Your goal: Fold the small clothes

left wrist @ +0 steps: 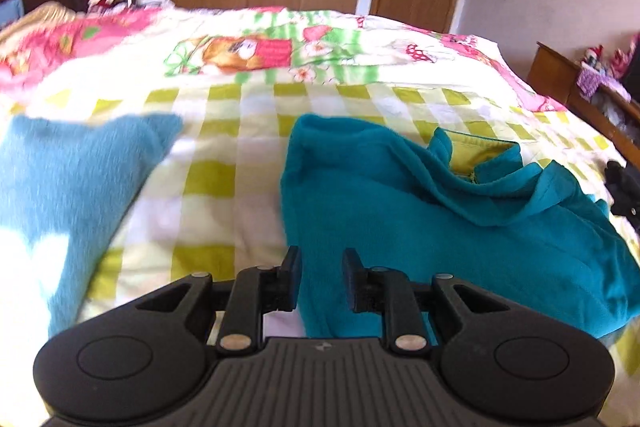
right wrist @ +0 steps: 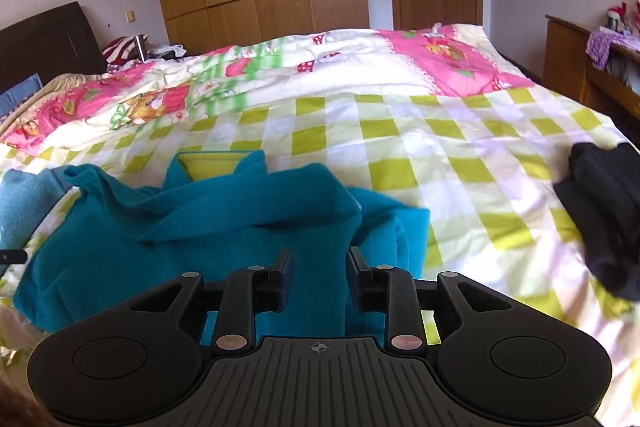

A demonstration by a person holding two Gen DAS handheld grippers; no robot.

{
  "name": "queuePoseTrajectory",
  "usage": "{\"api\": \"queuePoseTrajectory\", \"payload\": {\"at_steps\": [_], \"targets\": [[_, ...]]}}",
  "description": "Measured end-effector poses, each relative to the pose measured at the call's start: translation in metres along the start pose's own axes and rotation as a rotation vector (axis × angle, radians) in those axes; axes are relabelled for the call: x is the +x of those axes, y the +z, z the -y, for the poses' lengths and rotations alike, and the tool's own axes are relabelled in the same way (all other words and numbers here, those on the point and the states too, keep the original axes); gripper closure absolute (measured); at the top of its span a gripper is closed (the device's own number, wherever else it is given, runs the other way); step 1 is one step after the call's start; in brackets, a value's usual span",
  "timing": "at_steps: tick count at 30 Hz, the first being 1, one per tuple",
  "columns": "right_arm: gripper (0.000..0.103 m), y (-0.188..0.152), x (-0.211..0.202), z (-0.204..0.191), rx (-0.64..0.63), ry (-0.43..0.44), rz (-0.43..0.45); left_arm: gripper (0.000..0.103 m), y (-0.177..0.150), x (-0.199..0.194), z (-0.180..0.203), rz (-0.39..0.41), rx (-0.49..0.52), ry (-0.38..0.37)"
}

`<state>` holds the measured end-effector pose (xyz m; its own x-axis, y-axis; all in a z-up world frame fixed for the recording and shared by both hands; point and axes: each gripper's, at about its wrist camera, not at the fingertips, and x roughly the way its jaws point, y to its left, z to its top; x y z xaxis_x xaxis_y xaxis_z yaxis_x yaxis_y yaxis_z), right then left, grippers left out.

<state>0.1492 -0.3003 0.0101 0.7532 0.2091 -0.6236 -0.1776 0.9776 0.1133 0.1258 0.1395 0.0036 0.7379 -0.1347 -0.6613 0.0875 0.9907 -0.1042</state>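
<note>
Teal fleece (left wrist: 460, 227) lies just ahead of both hand-held grippers, left (left wrist: 322, 277) and right (right wrist: 320, 277), jaws parted, gripping nothing.

No words, brand names or numbers can be read in either view. The only marks are a small moulded emblem on the left gripper (left wrist: 321, 281) body and a crosshair sign on the right gripper (right wrist: 319, 277) body, both without lettering.
</note>
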Motion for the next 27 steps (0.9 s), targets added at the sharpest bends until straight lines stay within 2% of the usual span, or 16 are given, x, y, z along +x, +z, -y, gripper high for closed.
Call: {"api": "queuePoseTrajectory", "payload": {"at_steps": [3,4,5,8,10,11,13,14,16,18,20,21,24,27], "targets": [[0.075,0.017,0.042,-0.008,-0.077,0.007,-0.025,0.064,0.028,0.028,0.013,-0.053,0.124,-0.105],[0.075,0.021,0.051,-0.011,-0.102,0.022,-0.032,0.064,0.037,0.042,0.020,-0.097,0.166,-0.160],[0.075,0.026,0.059,-0.015,-0.131,0.055,-0.044,0.063,0.044,0.058,0.025,-0.137,0.190,-0.207],[0.075,0.036,0.086,-0.024,-0.162,0.176,-0.131,0.063,0.062,0.101,0.037,-0.186,0.193,-0.261],[0.075,0.041,0.107,-0.023,-0.149,0.220,-0.189,0.063,0.077,0.122,0.035,-0.152,0.109,-0.210],[0.076,0.043,0.116,-0.022,-0.126,0.192,-0.188,0.063,0.085,0.130,0.027,-0.123,0.020,-0.180],[0.076,0.051,0.126,-0.011,-0.050,0.091,-0.130,0.059,0.094,0.138,0.005,-0.067,-0.167,-0.135],[0.075,0.056,0.128,0.002,0.026,0.071,-0.093,0.058,0.097,0.139,-0.009,-0.046,-0.251,-0.104],[0.075,0.065,0.128,0.024,0.162,0.032,-0.045,0.057,0.095,0.131,-0.027,-0.017,-0.326,-0.089],[0.075,0.067,0.117,0.037,0.185,0.005,-0.015,0.054,0.086,0.115,-0.034,-0.009,-0.313,-0.070],[0.074,0.061,0.099,0.043,0.156,-0.008,-0.007,0.049,0.069,0.096,-0.032,-0.018,-0.250,-0.030],[0.070,0.054,0.089,0.044,0.145,-0.011,-0.008,0.047,0.059,0.087,-0.028,-0.029,-0.211,-0.010],[0.067,0.031,0.067,0.038,0.130,0.008,-0.065,0.045,0.029,0.070,-0.022,-0.083,-0.168,-0.010],[0.066,0.010,0.059,0.029,0.138,0.019,-0.125,0.044,0.003,0.058,-0.022,-0.121,-0.203,0.003]]}}
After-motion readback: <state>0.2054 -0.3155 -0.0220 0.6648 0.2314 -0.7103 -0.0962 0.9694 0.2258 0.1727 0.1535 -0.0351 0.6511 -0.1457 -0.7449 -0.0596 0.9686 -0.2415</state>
